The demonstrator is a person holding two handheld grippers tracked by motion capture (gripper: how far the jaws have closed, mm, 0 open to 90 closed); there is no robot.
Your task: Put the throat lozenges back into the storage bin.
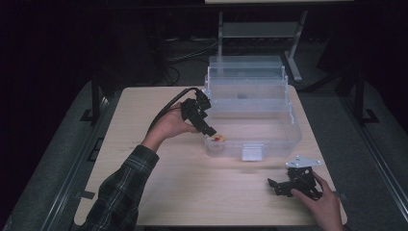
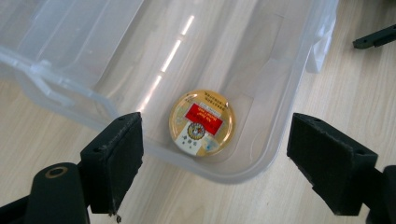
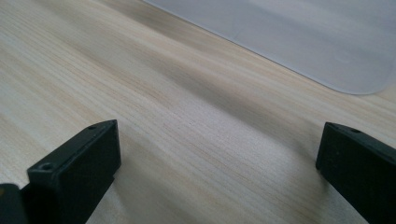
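Observation:
A round gold tin (image 2: 202,122) with a red label lies flat in the near left corner of a clear plastic box (image 1: 288,122); the tin (image 1: 219,138) looks like a small orange spot in the high view. My left gripper (image 1: 210,130) hangs over that corner of the box (image 2: 285,93), open, with nothing between its jaws and the tin below the gap. My right gripper (image 1: 280,187) rests low on the wooden table (image 1: 159,183) at the front right, open and empty, pointing left. The box's frosted wall (image 3: 299,37) lies ahead of it.
The box's lid stands open behind it, stepped up toward the table's far edge. A white latch (image 1: 252,152) sits on the box's front wall. Bare wood spreads across the left and front of the table. Dark floor, cables and a stand lie beyond.

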